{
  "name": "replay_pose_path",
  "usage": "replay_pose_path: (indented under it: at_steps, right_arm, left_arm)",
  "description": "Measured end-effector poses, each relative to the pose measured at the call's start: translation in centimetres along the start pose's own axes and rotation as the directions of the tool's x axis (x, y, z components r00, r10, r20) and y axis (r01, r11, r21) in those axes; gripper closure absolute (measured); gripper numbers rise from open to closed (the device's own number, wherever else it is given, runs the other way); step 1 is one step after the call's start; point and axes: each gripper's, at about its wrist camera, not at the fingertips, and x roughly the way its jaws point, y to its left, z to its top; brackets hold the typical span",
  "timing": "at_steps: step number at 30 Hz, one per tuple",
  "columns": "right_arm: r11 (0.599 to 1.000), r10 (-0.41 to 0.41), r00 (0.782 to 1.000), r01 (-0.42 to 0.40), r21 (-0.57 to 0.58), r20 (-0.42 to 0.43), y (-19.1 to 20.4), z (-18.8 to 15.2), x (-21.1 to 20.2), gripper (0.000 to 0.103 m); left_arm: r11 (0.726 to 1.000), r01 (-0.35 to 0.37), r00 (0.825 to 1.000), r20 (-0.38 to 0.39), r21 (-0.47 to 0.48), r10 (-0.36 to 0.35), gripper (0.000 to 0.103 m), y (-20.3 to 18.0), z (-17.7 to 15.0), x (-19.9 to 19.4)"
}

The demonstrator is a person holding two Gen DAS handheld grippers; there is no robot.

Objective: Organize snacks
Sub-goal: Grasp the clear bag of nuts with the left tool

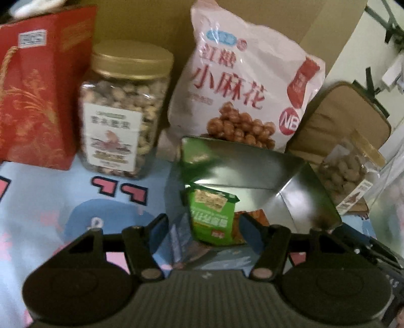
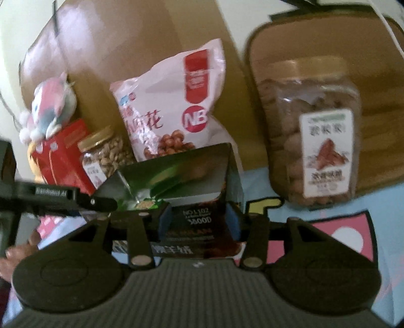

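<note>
A dark box [image 1: 252,174] with shiny open flaps stands on the patterned sheet [image 1: 50,201]. A green snack packet [image 1: 214,214] lies in its mouth, with an orange packet [image 1: 255,217] beside it. My left gripper [image 1: 204,227] is open, with the green packet between its fingers and touching neither pad. In the right wrist view my right gripper [image 2: 198,219] straddles the box's dark printed end [image 2: 199,217]. Its pads stand close to the sides without pressing. The left gripper's finger [image 2: 101,203] reaches to the box's left corner.
Along the back stand a red gift bag [image 1: 38,88], a gold-lidded nut jar [image 1: 121,108] and a pink snack bag [image 1: 242,83], all before brown cardboard [image 1: 151,20]. A second jar [image 2: 318,136] stands against a tan cushion [image 2: 378,63]. A plush toy [image 2: 50,106] tops the red bag.
</note>
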Motion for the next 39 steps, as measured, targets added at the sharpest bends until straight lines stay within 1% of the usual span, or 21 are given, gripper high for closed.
replay_pose_path:
  at_steps: [3,5,6,8,9,11,14,18,21,23,25,26,27,29,30,31,32,34,35,37,39]
  right_arm:
    - [0.999,0.013,0.998,-0.015,0.028,0.063,-0.3,-0.4,-2.5,0.053]
    - [0.998,0.046,0.996,-0.049,0.05,0.071,-0.6,-1.0,-4.1,0.053]
    - [0.996,0.069,0.996,-0.072,0.052,0.057,-0.5,-1.4,-4.5,0.053]
    - [0.992,0.118,0.993,-0.118,0.031,-0.004,0.2,-2.2,-4.5,0.053]
    - [0.991,0.134,0.99,-0.134,0.011,-0.037,0.9,-2.8,-4.3,0.054]
    - [0.987,0.156,0.983,-0.159,-0.02,-0.092,2.5,-3.7,-3.9,0.054]
    - [0.964,0.248,0.956,-0.26,-0.06,-0.156,5.6,-5.1,-3.7,0.054]
    - [0.929,0.316,0.92,-0.35,-0.125,-0.231,10.5,-6.6,-2.6,0.053]
    - [0.908,0.293,0.914,-0.357,-0.218,-0.28,14.2,-7.4,-0.7,0.053]
    - [0.895,0.264,0.914,-0.351,-0.276,-0.307,16.5,-7.7,0.9,0.05]
    - [0.877,0.229,0.923,-0.334,-0.347,-0.309,18.5,-7.8,2.5,0.038]
    - [0.864,0.206,0.929,-0.32,-0.389,-0.307,19.4,-8.0,3.3,0.035]
    - [0.855,0.175,0.933,-0.302,-0.421,-0.315,20.1,-8.2,4.0,0.03]
    - [0.845,0.14,0.924,-0.299,-0.443,-0.356,20.9,-8.6,5.7,0.029]
    - [0.841,0.127,0.926,-0.291,-0.456,-0.356,21.1,-8.8,6.3,0.028]
    - [0.836,0.125,0.926,-0.291,-0.465,-0.356,21.3,-8.9,6.6,0.03]
    - [0.835,0.141,0.923,-0.305,-0.458,-0.357,21.4,-9.0,6.7,0.031]
    - [0.834,0.155,0.921,-0.316,-0.452,-0.357,21.4,-8.9,6.8,0.038]
    - [0.831,0.158,0.923,-0.316,-0.458,-0.351,21.6,-9.1,6.6,0.04]
    - [0.83,0.166,0.925,-0.317,-0.459,-0.341,21.8,-9.4,6.2,0.051]
    - [0.835,0.189,0.927,-0.326,-0.443,-0.326,21.6,-9.5,5.3,0.058]
  left_arm:
    - [0.999,0.034,0.998,0.06,0.018,-0.035,0.035,0.9,-1.5,-3.2]
    - [0.998,0.057,0.996,0.066,0.017,-0.058,0.035,1.9,-2.8,-4.7]
    - [0.998,0.067,0.996,0.065,0.01,-0.067,0.034,2.6,-3.6,-5.4]
    - [0.997,0.078,0.995,0.061,-0.013,-0.077,0.035,4.3,-5.3,-6.6]
    - [0.997,0.071,0.996,0.062,-0.024,-0.069,0.034,5.1,-6.0,-7.2]
    - [0.998,0.024,0.997,0.075,-0.05,-0.02,0.034,7.1,-7.5,-8.7]
    - [0.995,-0.008,0.996,0.082,-0.096,0.016,0.034,9.6,-8.9,-10.5]
    - [0.991,-0.001,0.997,0.074,-0.131,0.01,0.034,11.4,-9.6,-11.3]
    - [0.993,0.031,0.998,0.062,-0.116,-0.023,0.034,11.1,-9.6,-10.9]
    - [0.994,0.037,0.999,0.041,-0.102,-0.033,0.038,10.7,-9.7,-10.1]
    - [0.994,0.05,0.999,0.017,-0.096,-0.049,0.038,10.6,-10.0,-9.4]
    - [0.993,0.059,0.998,0.009,-0.099,-0.058,0.039,10.5,-10.0,-9.0]
    - [0.993,0.067,0.998,0.001,-0.1,-0.067,0.043,10.5,-10.1,-8.6]
    - [0.991,0.078,0.996,-0.024,-0.113,-0.081,0.05,10.6,-10.1,-7.7]
    - [0.989,0.09,0.995,-0.04,-0.119,-0.095,0.061,10.7,-10.3,-7.3]
    - [0.987,0.106,0.993,-0.038,-0.118,-0.111,0.061,10.7,-10.4,-6.9]
    - [0.988,0.105,0.994,-0.029,-0.112,-0.109,0.061,10.6,-10.6,-7.0]
    - [0.987,0.111,0.993,-0.019,-0.113,-0.113,0.063,10.6,-10.7,-7.3]
    - [0.985,0.126,0.992,-0.014,-0.122,-0.128,0.066,10.7,-10.9,-7.7]
    - [0.978,0.166,0.986,0.005,-0.124,-0.167,0.07,10.6,-11.1,-8.8]
    - [0.978,0.192,0.981,0.032,-0.086,-0.19,0.07,9.5,-11.0,-10.3]
